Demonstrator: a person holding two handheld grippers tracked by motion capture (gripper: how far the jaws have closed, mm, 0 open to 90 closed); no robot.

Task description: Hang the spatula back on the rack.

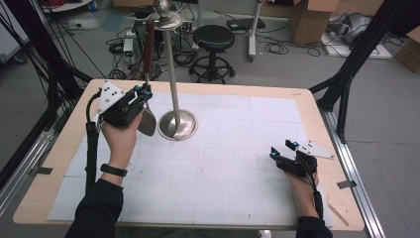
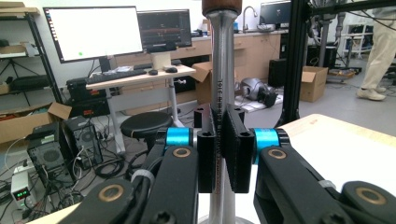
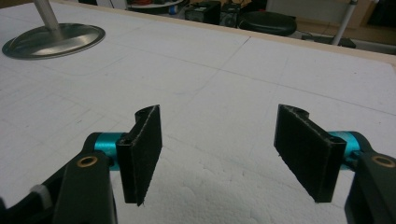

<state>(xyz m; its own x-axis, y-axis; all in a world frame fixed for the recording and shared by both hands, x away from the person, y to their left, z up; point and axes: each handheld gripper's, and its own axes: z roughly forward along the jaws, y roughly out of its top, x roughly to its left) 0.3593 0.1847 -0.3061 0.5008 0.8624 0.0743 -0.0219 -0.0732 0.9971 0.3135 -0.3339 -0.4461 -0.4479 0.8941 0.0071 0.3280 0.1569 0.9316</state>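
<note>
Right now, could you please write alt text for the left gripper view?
The left gripper is shut on the steel shaft of a wooden-handled utensil held upright. Behind it are a white monitor, a black stool and cardboard boxes.

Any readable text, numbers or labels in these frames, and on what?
Stamped characters run along the metal shank of the utensil held in the left claw: too small and blurred to read.
The two monitor screens behind it: content too small to read.
Table, stand base, right claw: no text.
</note>
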